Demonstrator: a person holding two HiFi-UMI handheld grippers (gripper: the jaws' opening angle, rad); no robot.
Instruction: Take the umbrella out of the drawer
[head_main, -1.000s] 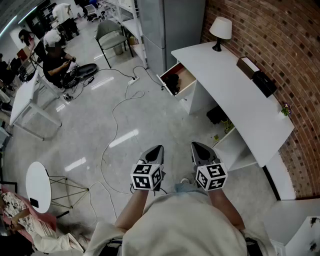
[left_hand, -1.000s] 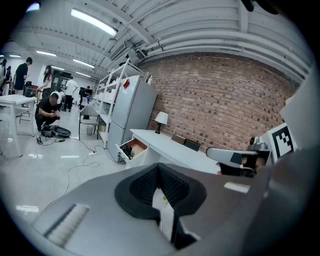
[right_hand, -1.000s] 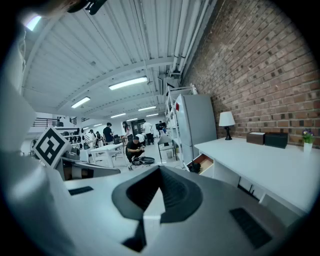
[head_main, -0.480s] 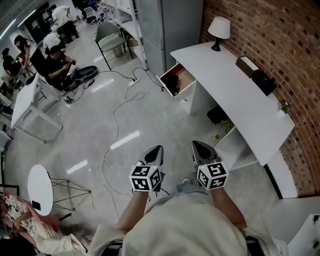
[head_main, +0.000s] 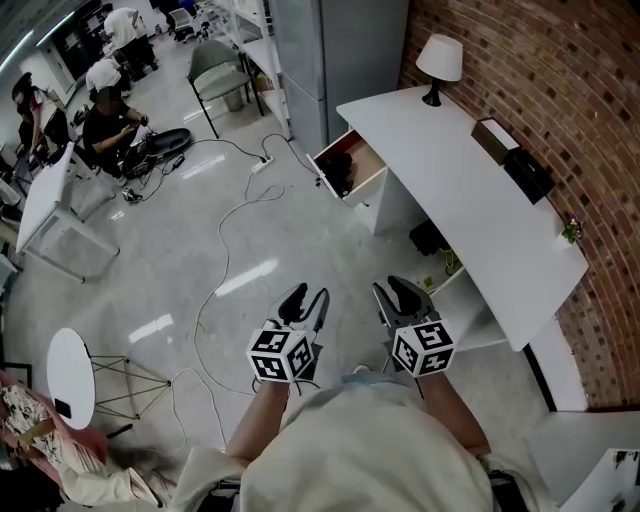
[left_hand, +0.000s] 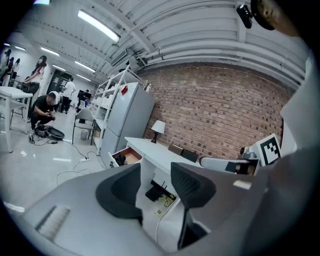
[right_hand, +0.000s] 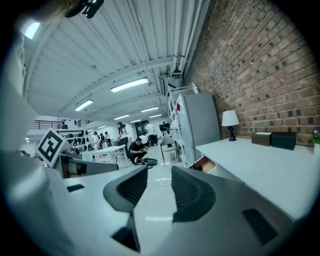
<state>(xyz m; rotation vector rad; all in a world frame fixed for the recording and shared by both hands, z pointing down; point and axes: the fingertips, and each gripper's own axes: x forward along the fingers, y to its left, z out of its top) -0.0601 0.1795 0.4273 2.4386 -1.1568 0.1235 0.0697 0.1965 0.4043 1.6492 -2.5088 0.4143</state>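
The wooden drawer (head_main: 358, 165) stands pulled open at the far end of the long white desk (head_main: 455, 175). A dark umbrella (head_main: 340, 168) lies in it. Both grippers hover over the floor, well short of the drawer. My left gripper (head_main: 306, 298) has its jaws opening with nothing between them. My right gripper (head_main: 395, 292) is likewise opening and empty. In the left gripper view the drawer (left_hand: 131, 156) shows beyond the left gripper (left_hand: 157, 192), with the dark umbrella (left_hand: 120, 159) inside. In the right gripper view the drawer (right_hand: 206, 163) is far ahead of the right gripper (right_hand: 155, 192).
A grey fridge (head_main: 340, 55) stands behind the drawer. A lamp (head_main: 441, 60) and two boxes (head_main: 512, 155) sit on the desk. A cable (head_main: 222, 255) snakes over the floor. A chair (head_main: 218, 70), seated people (head_main: 110, 125) and a small round table (head_main: 70, 375) are to the left.
Both grippers' jaws were shut before and now stand apart. Both hands have shifted a little forward, and the left one slightly left.
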